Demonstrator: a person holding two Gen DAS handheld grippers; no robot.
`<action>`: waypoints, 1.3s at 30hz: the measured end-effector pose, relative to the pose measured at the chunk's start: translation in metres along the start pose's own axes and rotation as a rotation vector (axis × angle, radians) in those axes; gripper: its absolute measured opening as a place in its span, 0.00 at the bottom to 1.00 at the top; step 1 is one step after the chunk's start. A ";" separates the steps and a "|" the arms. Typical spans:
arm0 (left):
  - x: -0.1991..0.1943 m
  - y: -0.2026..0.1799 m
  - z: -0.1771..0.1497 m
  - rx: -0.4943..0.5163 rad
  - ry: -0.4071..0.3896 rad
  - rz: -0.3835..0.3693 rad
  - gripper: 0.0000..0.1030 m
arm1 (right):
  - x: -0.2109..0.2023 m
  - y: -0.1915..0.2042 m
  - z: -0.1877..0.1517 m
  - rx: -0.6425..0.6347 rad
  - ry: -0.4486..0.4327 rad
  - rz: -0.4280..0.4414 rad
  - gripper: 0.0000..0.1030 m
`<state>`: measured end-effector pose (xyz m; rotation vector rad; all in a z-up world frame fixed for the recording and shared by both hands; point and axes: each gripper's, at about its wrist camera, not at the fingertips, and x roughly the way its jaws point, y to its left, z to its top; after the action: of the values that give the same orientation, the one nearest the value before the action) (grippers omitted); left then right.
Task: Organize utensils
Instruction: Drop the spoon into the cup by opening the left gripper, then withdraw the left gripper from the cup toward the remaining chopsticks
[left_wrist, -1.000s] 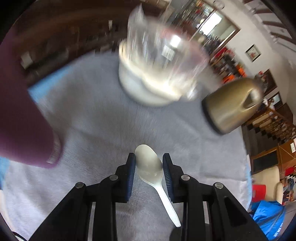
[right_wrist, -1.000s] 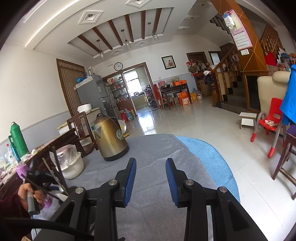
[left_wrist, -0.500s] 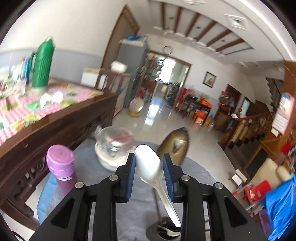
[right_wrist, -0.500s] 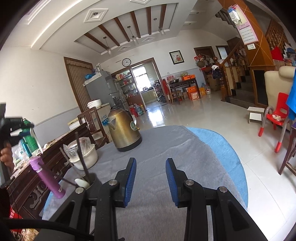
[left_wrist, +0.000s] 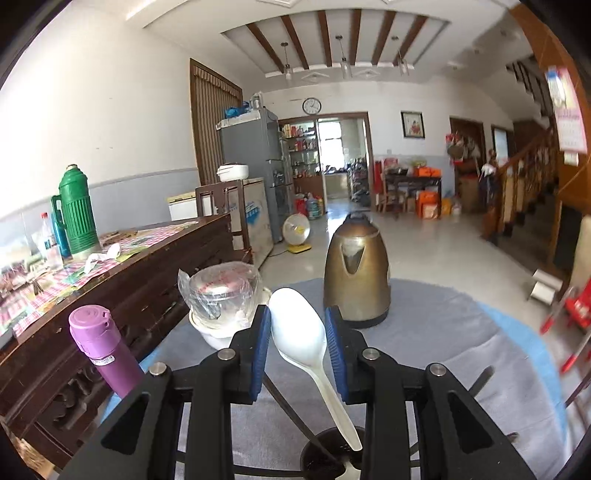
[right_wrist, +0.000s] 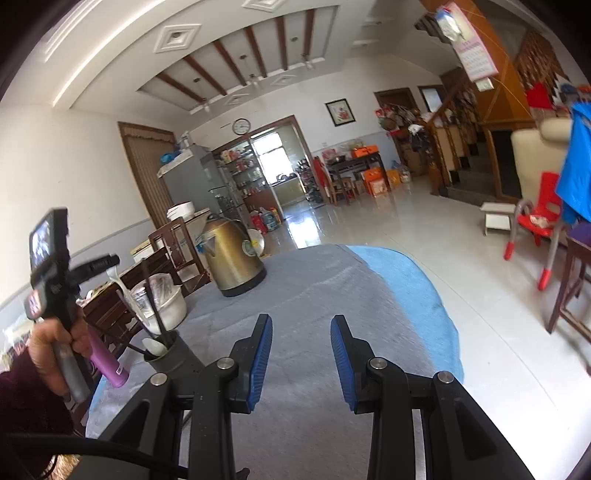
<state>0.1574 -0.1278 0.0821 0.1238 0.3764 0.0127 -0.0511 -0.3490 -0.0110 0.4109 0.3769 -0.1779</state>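
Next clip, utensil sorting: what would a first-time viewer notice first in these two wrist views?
The white plastic spoon clamped by its bowl in the left gripper, handle hanging down over the dark utensil cup at the table's near edge. Behind it the brass-coloured kettle stands on the grey tablecloth, with a purple bottle to the left. The right gripper is open over bare cloth, holding nothing.

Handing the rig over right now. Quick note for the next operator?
Left gripper: jaws shut on the white plastic spoon by its bowl, handle tip hanging over the dark utensil cup.
Right gripper: jaws open, nothing held, over the grey table cloth.
Done: the cup already holds a spoon and black utensils.
Left: lower the white spoon into the cup and release.
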 end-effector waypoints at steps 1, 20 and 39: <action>0.006 -0.003 -0.003 0.010 0.020 0.009 0.32 | -0.001 -0.005 0.000 0.012 0.002 -0.002 0.35; -0.090 0.002 -0.029 0.015 0.091 0.056 0.58 | 0.003 -0.112 -0.006 0.198 0.046 -0.023 0.35; -0.127 0.000 -0.092 0.065 0.349 0.029 0.63 | -0.007 -0.110 -0.001 0.195 0.058 0.078 0.35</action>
<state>0.0059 -0.1217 0.0437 0.1922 0.7236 0.0506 -0.0846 -0.4476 -0.0479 0.6233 0.4019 -0.1275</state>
